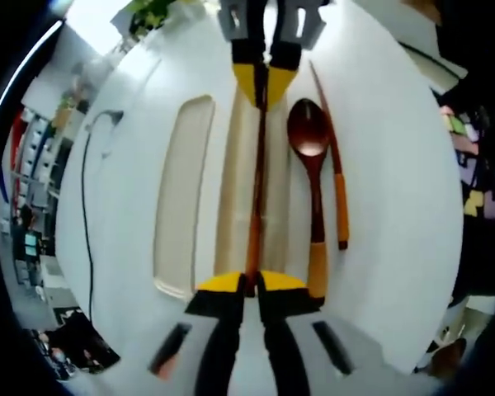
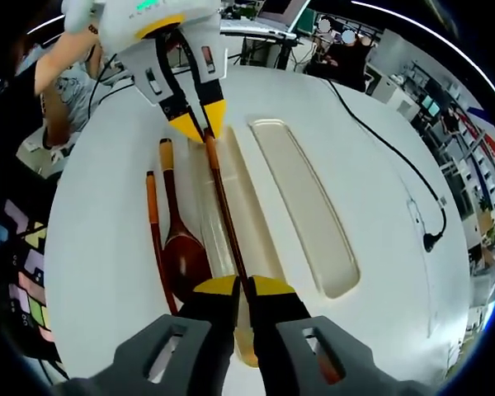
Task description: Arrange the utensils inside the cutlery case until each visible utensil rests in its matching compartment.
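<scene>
both grippers' fingers (image 1: 249, 285) (image 2: 243, 287) pinch one chopstick (image 1: 256, 190) at opposite ends.

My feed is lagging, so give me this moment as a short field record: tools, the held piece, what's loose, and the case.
left tool: shut on one end of chopstick
right tool: shut on the other end of the same chopstick
chopstick: spans lengthwise over the case
case: cream, on white table
lid: lies beside case
spoon: on table beside case
second chopstick: on table beside spoon
</scene>
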Motion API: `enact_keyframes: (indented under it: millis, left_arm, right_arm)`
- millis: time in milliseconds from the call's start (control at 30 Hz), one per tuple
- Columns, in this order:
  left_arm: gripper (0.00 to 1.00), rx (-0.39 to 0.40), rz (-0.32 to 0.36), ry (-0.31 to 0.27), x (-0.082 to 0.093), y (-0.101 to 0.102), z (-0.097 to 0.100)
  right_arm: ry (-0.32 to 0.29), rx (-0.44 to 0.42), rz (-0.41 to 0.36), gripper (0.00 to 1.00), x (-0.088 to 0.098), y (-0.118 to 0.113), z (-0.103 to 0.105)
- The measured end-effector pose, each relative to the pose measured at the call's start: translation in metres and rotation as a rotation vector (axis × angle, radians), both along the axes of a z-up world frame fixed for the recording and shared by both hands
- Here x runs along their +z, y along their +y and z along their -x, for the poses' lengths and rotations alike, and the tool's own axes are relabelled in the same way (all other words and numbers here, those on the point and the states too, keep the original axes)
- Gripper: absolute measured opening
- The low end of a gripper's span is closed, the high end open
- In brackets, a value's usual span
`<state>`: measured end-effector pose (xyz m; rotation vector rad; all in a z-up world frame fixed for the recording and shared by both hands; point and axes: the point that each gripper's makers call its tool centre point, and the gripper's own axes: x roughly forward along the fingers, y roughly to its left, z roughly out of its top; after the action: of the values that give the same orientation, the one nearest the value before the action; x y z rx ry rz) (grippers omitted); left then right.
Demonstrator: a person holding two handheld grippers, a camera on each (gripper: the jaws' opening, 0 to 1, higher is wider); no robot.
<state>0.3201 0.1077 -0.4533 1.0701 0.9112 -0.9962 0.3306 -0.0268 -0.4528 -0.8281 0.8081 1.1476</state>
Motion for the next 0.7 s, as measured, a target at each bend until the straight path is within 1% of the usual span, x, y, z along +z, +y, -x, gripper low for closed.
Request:
enact_keyframes:
  millis: [67,100,133,267,400,467,600,633,667,700]
  left_arm:
    - [0.06,0.0,0.0,0.005,-0.001,0.001,0.0]
    - [0.06,0.012,0.003,0.017,-0.001,0.001,0.001]
    - [0.07,0.02,0.003,0.017,-0.001,0.001,0.001]
    - [0.08,0.026,0.01,0.014,0.0,0.001,0.0]
    - [0.08,0.039,0.036,-0.015,0.008,-0.001,-0.003]
    - [0.08,0.039,0.044,-0.016,0.011,-0.002,-0.002]
    - [0.08,0.031,0.042,-0.036,0.014,-0.003,0.002]
    - [0.08,0.031,0.042,-0.039,0.015,-0.003,0.003]
    - [0.08,0.037,0.045,-0.04,0.015,-0.002,0.004]
    - [0.08,0.076,0.052,-0.029,0.016,0.0,0.006]
  right_arm:
    - [-0.003,0.0,-0.002,0.03,0.001,0.0,-0.001]
    - [-0.001,0.004,0.006,0.03,0.0,-0.001,0.0]
    - [-0.006,-0.003,0.018,0.04,0.001,-0.004,-0.001]
    - [0.001,-0.004,0.017,0.04,0.001,-0.004,-0.001]
    - [-0.002,-0.001,0.007,0.04,0.003,-0.002,0.001]
    - [0.003,-0.001,0.01,0.04,0.003,-0.003,0.002]
    - [-0.002,0.0,0.007,0.06,0.006,-0.004,0.003]
    - [0.011,-0.009,-0.007,0.06,0.007,-0.003,0.005]
    - [0.016,-0.019,-0.019,0.06,0.009,-0.002,0.006]
    - [0.011,-0.026,-0.026,0.06,0.012,-0.001,0.006]
